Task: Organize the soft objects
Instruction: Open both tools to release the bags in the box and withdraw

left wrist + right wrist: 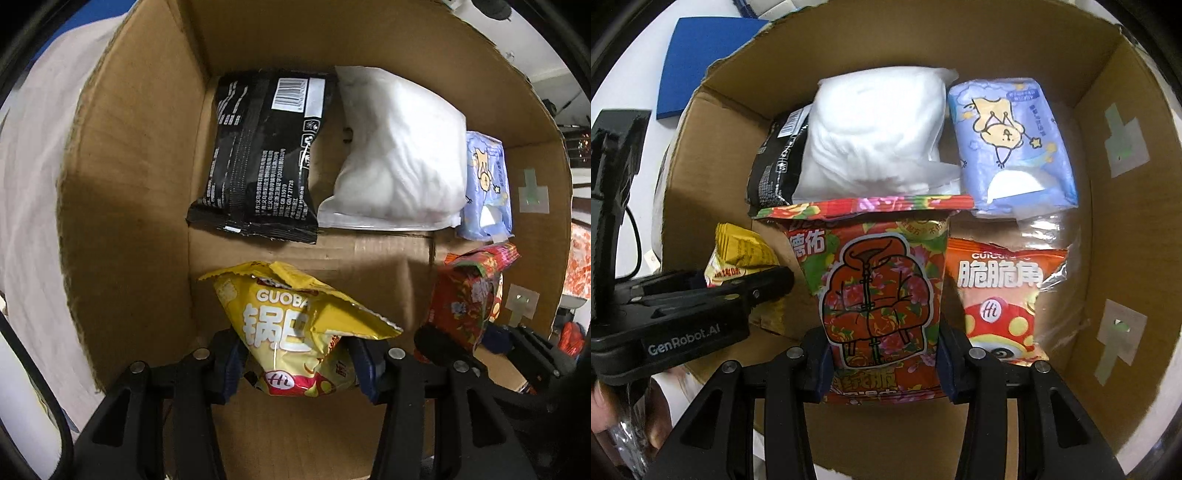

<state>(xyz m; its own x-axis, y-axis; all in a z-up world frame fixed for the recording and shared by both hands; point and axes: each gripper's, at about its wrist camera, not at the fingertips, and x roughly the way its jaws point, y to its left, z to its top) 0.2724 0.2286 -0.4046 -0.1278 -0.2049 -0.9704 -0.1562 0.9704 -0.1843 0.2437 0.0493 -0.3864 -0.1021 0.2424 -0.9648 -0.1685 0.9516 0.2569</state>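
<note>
Both grippers are inside a cardboard box (129, 192), also shown in the right wrist view (1108, 229). My left gripper (295, 363) is shut on a yellow snack bag (291, 325), which also shows in the right wrist view (738, 254). My right gripper (882, 365) is shut on a red floral snack bag (879, 288), seen from the side in the left wrist view (465, 299). At the back of the box lie a black packet (258, 155), a white soft pack (399, 155) and a blue tissue pack (1008, 144).
An orange snack bag (1001, 295) lies in the box right of the red bag, over clear plastic film (1052, 229). A blue board (701, 62) lies outside the box. The left gripper's body (683, 317) crosses the right wrist view at left.
</note>
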